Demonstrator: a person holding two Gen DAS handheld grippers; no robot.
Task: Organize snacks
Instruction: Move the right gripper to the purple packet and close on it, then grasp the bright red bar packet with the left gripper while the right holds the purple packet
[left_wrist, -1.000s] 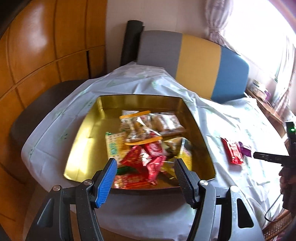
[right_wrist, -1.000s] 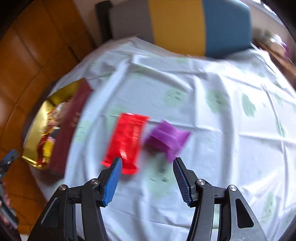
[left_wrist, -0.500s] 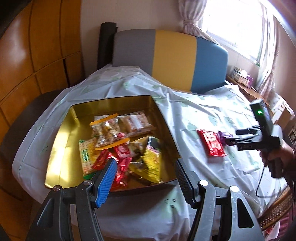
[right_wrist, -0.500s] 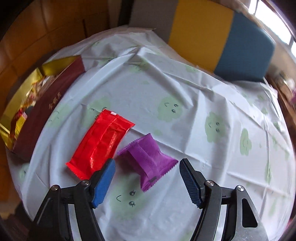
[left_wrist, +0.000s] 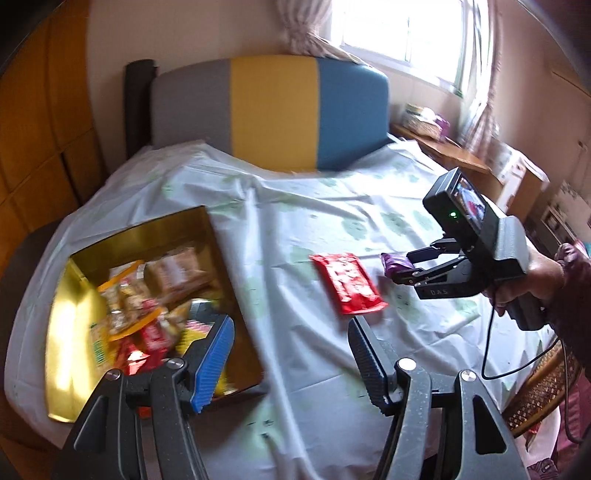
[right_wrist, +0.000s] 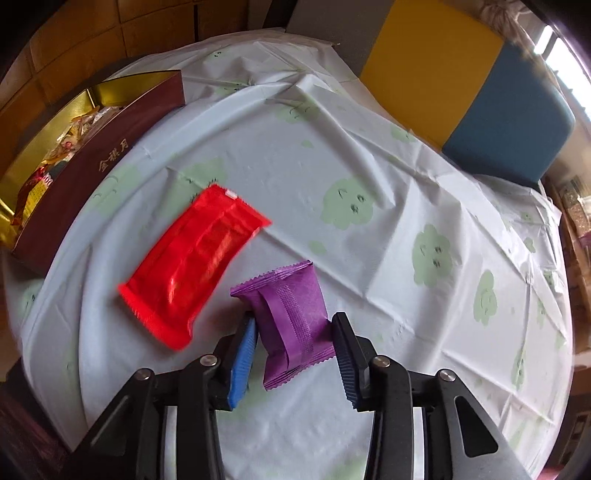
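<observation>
- On the left of the table sits a gold box (left_wrist: 62, 332) with dark red outer walls. It is open on top.
- Many snack packs (left_wrist: 147, 314) lie mixed up inside it, red, yellow and brown ones. They look blurry in the left wrist view.
- The left gripper (left_wrist: 290, 354) hangs over the near edge of the table, between the box and the red pack. Its jaws stand wide apart and hold nothing.
- One of its fingers (left_wrist: 212, 360) has a blue pad. It shows in front of the box's near corner.
- The table is covered by a white cloth (right_wrist: 369, 147) with pale green cloud faces on it.
- A long red pack (right_wrist: 195, 266) lies flat on the cloth, a little to the right of the box and not touching it.
- Just beside the red pack lies a small purple pack (right_wrist: 291, 321). The two packs do not seem to touch.
- The right gripper (right_wrist: 293, 354) points down at the purple pack. Its jaws are closing, and the purple pack is between them. Both pads are right at the pack's sides, but I cannot tell how hard they press.
- In the left wrist view a hand (left_wrist: 524, 280) holds the right gripper from the right side.
- Behind the table stands a chair (left_wrist: 273, 110) with grey, yellow and blue stripes.
</observation>
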